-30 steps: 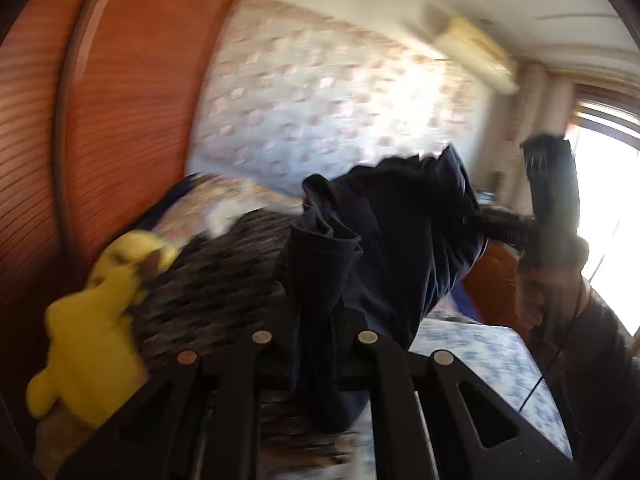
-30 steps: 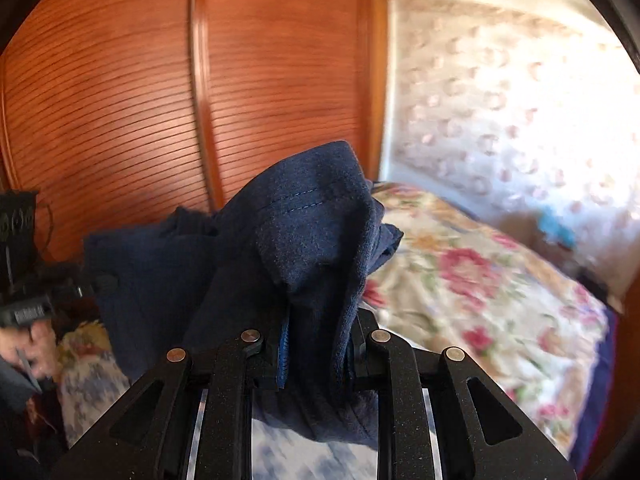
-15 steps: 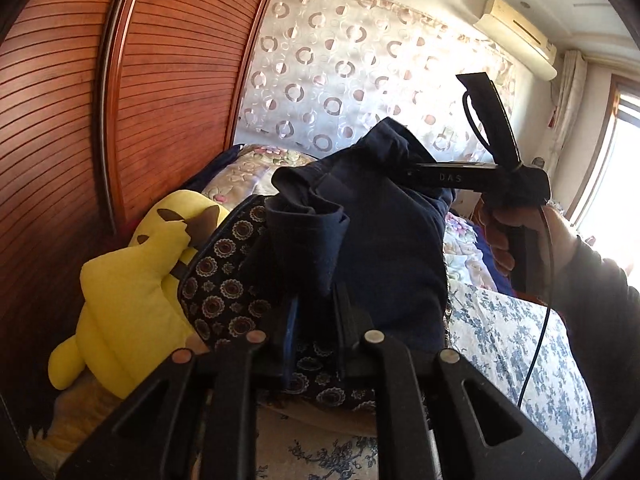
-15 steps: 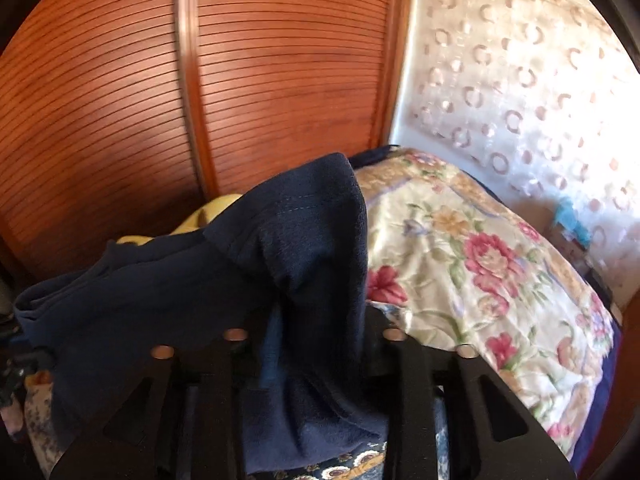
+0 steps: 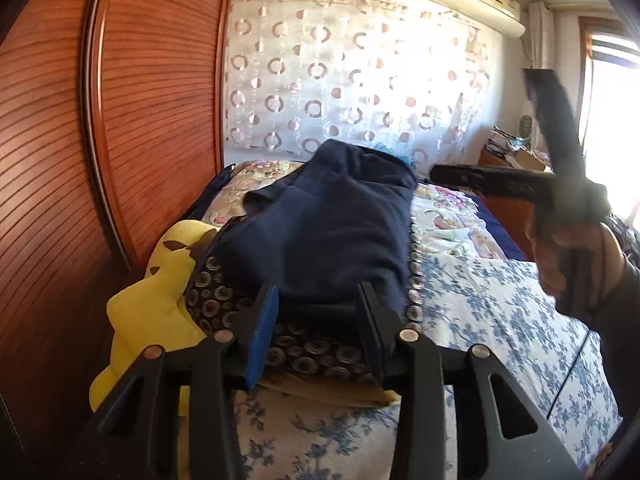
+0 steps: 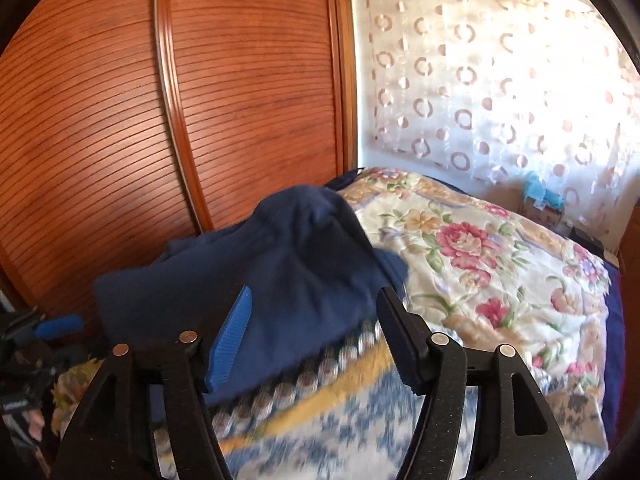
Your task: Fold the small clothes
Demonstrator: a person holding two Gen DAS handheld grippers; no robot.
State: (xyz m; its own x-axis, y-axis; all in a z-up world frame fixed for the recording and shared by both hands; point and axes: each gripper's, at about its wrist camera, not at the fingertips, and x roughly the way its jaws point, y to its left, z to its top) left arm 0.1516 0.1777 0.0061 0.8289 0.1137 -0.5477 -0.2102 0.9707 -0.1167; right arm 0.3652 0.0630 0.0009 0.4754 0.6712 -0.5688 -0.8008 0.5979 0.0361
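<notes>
A navy garment (image 5: 320, 240) lies heaped on a dark cushion with a ring pattern (image 5: 312, 348) on the bed. My left gripper (image 5: 316, 320) sits at its near edge. Its jaws are opening, and the cloth's hem lies between the fingertips (image 5: 262, 320) without being pressed. In the right wrist view the same garment (image 6: 280, 272) lies between the spread fingers of my right gripper (image 6: 316, 324), whose jaws are also opening and clear of the cloth. A hand (image 5: 568, 256) holds the right gripper (image 5: 440, 172) at the garment's far right.
A yellow plush toy (image 5: 160, 320) lies left of the cushion against the slatted wooden wardrobe (image 5: 120, 140). A floral quilt (image 6: 480, 248) covers the far bed, and a blue-flowered sheet (image 5: 500, 312) the near part. A ring-patterned curtain (image 5: 360, 80) hangs behind.
Both grippers came down with the garment, which they held raised and pinched. Their jaws have since spread, and the garment now rests on the cushion, released.
</notes>
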